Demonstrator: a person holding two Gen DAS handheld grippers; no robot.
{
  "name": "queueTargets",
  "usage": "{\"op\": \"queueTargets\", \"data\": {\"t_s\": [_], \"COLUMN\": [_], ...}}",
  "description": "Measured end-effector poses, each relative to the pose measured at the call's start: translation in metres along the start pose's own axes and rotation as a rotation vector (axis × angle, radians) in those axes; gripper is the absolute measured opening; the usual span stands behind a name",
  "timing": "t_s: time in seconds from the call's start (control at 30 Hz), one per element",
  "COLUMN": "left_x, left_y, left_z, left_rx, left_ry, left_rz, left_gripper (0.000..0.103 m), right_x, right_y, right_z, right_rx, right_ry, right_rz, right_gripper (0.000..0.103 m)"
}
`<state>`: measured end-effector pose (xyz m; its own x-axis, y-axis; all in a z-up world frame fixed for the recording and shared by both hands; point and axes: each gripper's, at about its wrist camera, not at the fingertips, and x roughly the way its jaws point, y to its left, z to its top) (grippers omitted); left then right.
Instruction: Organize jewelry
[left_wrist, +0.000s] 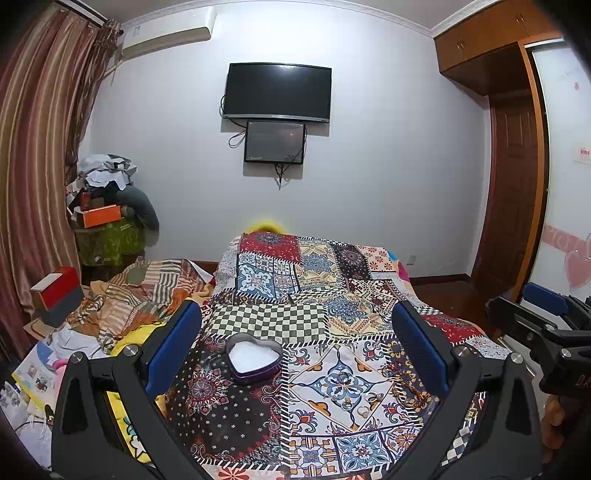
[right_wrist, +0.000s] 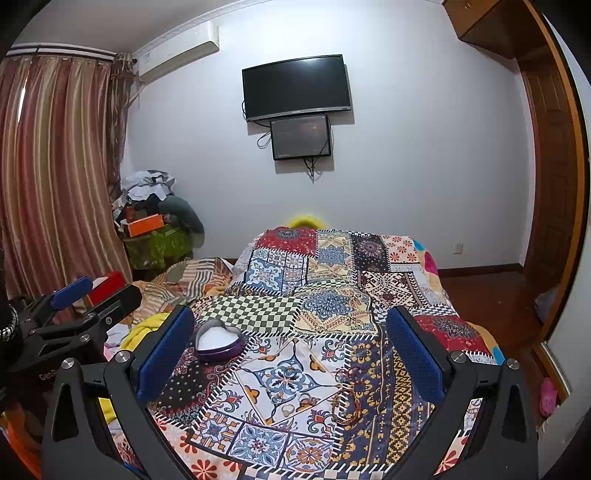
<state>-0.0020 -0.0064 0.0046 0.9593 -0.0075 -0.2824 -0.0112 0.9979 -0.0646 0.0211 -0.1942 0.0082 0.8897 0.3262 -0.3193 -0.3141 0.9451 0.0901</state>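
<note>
The jewelry lay loose on the patchwork cloth (right_wrist: 332, 258) that covered the bed: a few rings (right_wrist: 289, 409) close together on a pale patterned square, and just beside them, toward the right, a thin chain or bracelet (right_wrist: 347, 406) sprawled over a dark blue and gold patch. From where I stood these looked light, small and hard, the rings likely to skid or roll away on the fabric if nudged, the chain limp and liable to slip out unless pinched across a bunched section; a ring seemed best taken by its band, edge-on, with the fingertips pressed down into the soft cloth. Farther back and to the left sat a heart-shaped tin (right_wrist: 218, 341), open, with a white lining, well apart from the pieces and the probable place for them. Both tools hovered above the bed's near end, the right gripper (right_wrist: 291, 354) and the left gripper (left_wrist: 295, 347) each with its blue-padded fingers spread wide and nothing between them. The busy print swallowed the jewelry's outlines, so I could not count the pieces with confidence or tell stones from settings, and the chain's clasp was too small to make out. The fisheye rim cut off the bed's near edge.
</note>
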Motion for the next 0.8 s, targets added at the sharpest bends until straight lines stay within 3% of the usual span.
{"op": "queueTargets", "data": {"t_s": [0.8], "left_x": [0.0022], "left_y": [-0.0037], "left_z": [-0.0047], "left_rx": [0.003], "left_ry": [0.002], "left_rz": [-0.004], "left_gripper": [0.103], "right_x": [0.0039], "right_y": [-0.0021], "right_z": [-0.0047], "right_rx": [0.000], "right_ry": [0.004], "right_rz": [-0.001], "right_gripper": [0.103]}}
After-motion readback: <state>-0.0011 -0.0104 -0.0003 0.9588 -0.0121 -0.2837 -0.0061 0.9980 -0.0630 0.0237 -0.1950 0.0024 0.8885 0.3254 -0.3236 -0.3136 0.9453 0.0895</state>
